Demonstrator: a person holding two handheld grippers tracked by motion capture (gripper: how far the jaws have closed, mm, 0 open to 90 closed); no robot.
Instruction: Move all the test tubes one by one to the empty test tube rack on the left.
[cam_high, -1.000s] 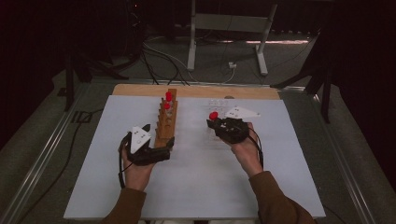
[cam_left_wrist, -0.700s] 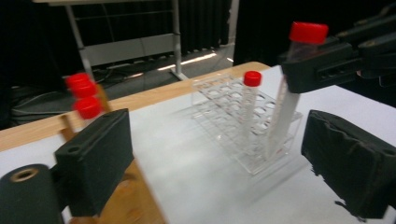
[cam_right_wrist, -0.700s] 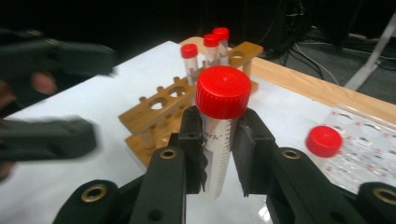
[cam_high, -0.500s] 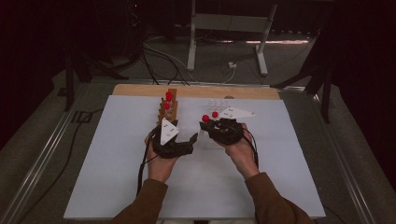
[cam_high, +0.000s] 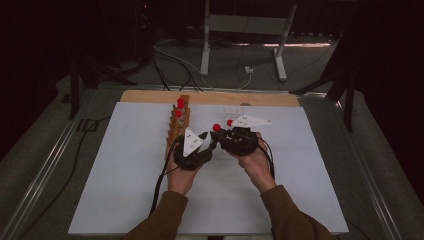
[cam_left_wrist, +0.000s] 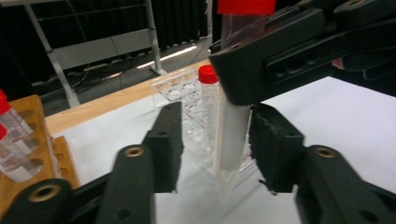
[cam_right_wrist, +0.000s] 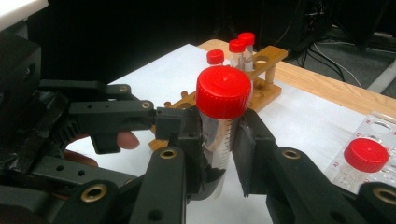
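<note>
Step in hand, as I read it: a handover of one red-capped tube (cam_right_wrist: 221, 135) between the two tools, at the centre of the high view, above the white desk (cam_high: 125, 200).

Right hand-held gripper (cam_right_wrist: 223, 154): jaws narrow and clamped on the tube just under its cap, holding it upright.

Left hand-held gripper (cam_left_wrist: 215, 140): jaws have just been closing, and the lower body of the tube (cam_left_wrist: 231, 135) stands between them. In the left gripper view a gap shows beside the left pad (cam_left_wrist: 164, 140); the right pad looks close to the tube wall, contact uncertain. Not yet a grip.

Surroundings: wooden rack (cam_high: 176, 127) with more capped tubes at centre left of the high view; clear plastic rack (cam_left_wrist: 187, 112) with one capped tube behind the held one.

Next move, my judgement: the left jaws finish closing squarely on the tube before the right ones let go; releasing early would drop or tip it.
</note>
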